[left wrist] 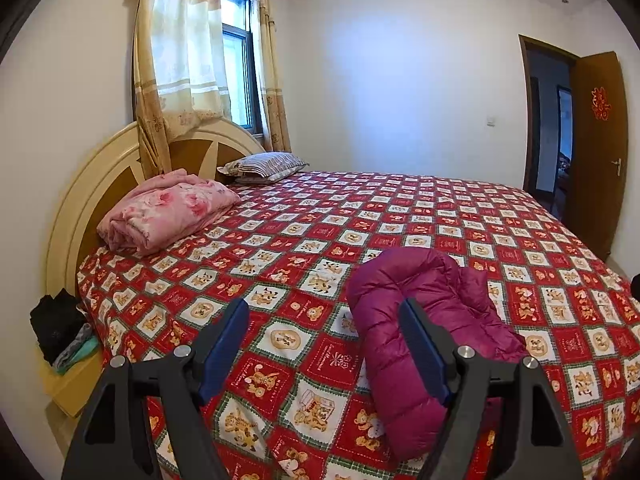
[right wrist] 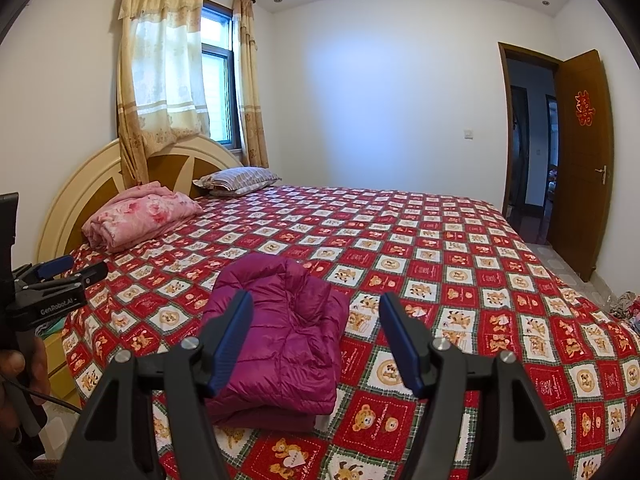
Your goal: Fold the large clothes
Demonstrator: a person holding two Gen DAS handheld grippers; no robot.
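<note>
Both open grippers (left wrist: 324,312) (right wrist: 316,306) hover before the folded jacket (right wrist: 276,340).

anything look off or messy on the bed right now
Nothing on the bed stands out. The magenta puffer jacket lies folded into a compact bundle on the red bear-print bedspread, and a folded pink floral quilt and a striped pillow sit tidy by the headboard.

The right claw (right wrist: 316,308) stands with its blue pads wide apart and nothing between them. Behind its left pad, a folded magenta puffer jacket (right wrist: 280,332) lies on the bed (right wrist: 440,248). At 9 o'clock the left claw (right wrist: 64,270) enters. A pink quilt (right wrist: 140,216) lies at 10 o'clock.
</note>
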